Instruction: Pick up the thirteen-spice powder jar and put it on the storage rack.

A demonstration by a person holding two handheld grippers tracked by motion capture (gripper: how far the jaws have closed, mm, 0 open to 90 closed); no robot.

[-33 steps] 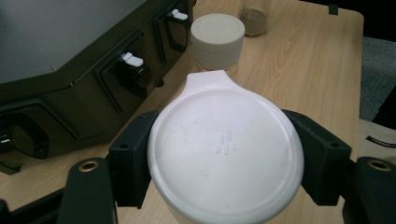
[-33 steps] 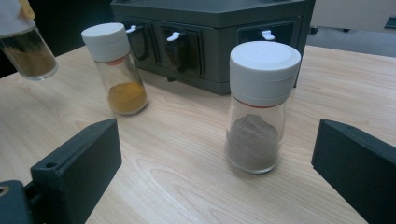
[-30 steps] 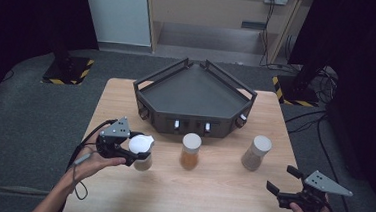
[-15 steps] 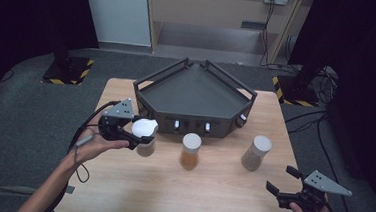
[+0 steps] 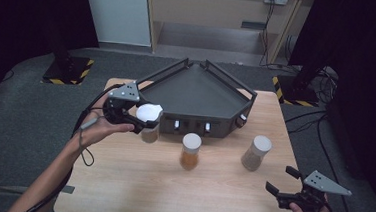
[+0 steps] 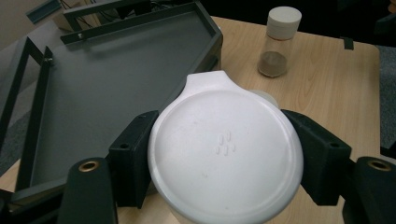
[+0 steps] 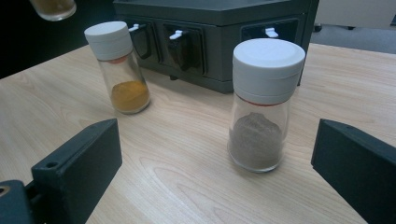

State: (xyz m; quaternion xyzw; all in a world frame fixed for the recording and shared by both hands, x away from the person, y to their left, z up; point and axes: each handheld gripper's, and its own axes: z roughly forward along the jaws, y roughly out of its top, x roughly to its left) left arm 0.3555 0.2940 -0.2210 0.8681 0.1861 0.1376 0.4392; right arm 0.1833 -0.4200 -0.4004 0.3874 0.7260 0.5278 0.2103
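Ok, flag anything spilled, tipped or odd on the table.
Nothing spilled or damaged. Two spice jars stand upright. The third jar is off the table, held in the left gripper beside the dark tray.

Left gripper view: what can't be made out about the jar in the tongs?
- Jar contents: its white lid hides the glass body.
- Whether it is off the table: the lid covers what lies beneath.
- High view: the jar is too small and blurred, and the left tongs partly cover it.
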